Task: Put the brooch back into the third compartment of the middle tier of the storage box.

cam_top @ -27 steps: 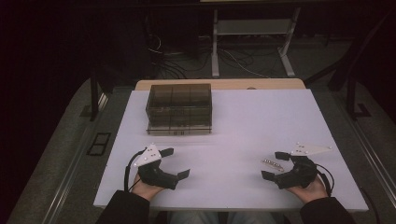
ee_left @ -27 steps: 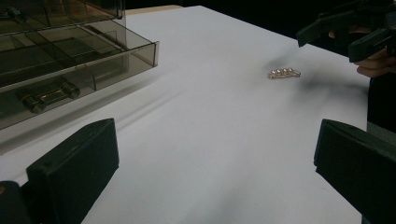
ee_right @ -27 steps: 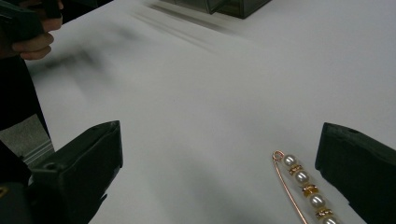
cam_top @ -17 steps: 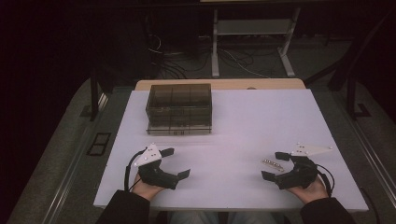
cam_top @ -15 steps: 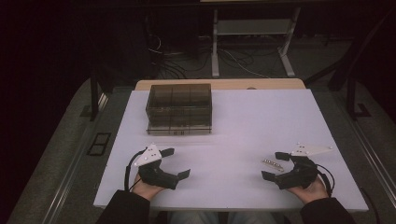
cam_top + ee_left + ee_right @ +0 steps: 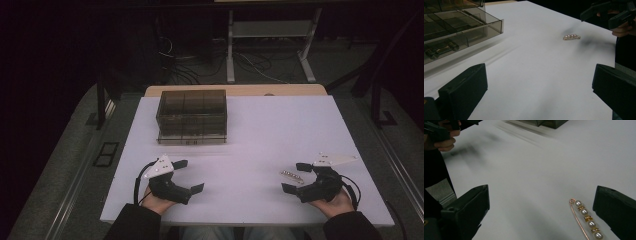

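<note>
A gold pin with several pearls (image 6: 291, 175) lies flat on the white table (image 6: 260, 135), near the front right. My right gripper (image 6: 295, 177) is open and rests low over the table, with the pin (image 6: 586, 218) on the surface between its jaws, closer to the right one. At the front left my left gripper (image 6: 189, 176) is also open, nothing between its jaws (image 6: 539, 75). From the left gripper view the pin (image 6: 571, 37) sits far ahead, below the right gripper (image 6: 609, 12).
A smoky transparent drawer box (image 6: 192, 116) stands at the back left of the table. In the left gripper view the box (image 6: 454, 25) shows a small metal piece (image 6: 439, 48) inside a lower drawer. Dark floor with cables and table legs lies beyond.
</note>
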`<state>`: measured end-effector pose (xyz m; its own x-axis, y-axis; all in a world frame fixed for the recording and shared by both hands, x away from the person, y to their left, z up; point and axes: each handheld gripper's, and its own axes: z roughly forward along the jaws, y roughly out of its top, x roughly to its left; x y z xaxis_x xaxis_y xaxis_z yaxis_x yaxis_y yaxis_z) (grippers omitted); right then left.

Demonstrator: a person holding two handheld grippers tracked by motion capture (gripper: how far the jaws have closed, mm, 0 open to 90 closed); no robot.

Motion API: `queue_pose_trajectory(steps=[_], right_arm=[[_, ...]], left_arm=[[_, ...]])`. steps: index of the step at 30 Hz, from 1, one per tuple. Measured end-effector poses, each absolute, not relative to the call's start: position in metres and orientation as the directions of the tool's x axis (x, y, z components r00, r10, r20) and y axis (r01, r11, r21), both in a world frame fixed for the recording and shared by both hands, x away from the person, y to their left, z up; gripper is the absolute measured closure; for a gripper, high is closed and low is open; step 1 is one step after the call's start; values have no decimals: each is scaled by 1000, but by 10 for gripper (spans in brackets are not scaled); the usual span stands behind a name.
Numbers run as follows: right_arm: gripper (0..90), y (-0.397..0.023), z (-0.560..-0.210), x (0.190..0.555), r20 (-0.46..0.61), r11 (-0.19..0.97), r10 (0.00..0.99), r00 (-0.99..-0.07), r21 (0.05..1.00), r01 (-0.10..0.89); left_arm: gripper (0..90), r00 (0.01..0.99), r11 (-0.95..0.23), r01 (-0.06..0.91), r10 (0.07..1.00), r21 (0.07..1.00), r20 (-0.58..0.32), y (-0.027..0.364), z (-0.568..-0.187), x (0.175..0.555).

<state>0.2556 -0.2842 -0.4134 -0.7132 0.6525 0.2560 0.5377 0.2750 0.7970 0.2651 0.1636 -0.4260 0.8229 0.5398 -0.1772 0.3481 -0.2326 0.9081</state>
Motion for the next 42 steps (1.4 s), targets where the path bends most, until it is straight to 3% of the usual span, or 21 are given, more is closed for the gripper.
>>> queue_pose_trajectory(steps=[28,42], right_arm=[[4,-296,-397,263,224,359,663,-714,742,567],[4,-297,-393,279,215,440,654,-725,671,596]], left_arm=[[0,816,-214,352,547,911,-186,167,-424,264],[0,817,-216,353,546,910,-187,167,-425,264]])
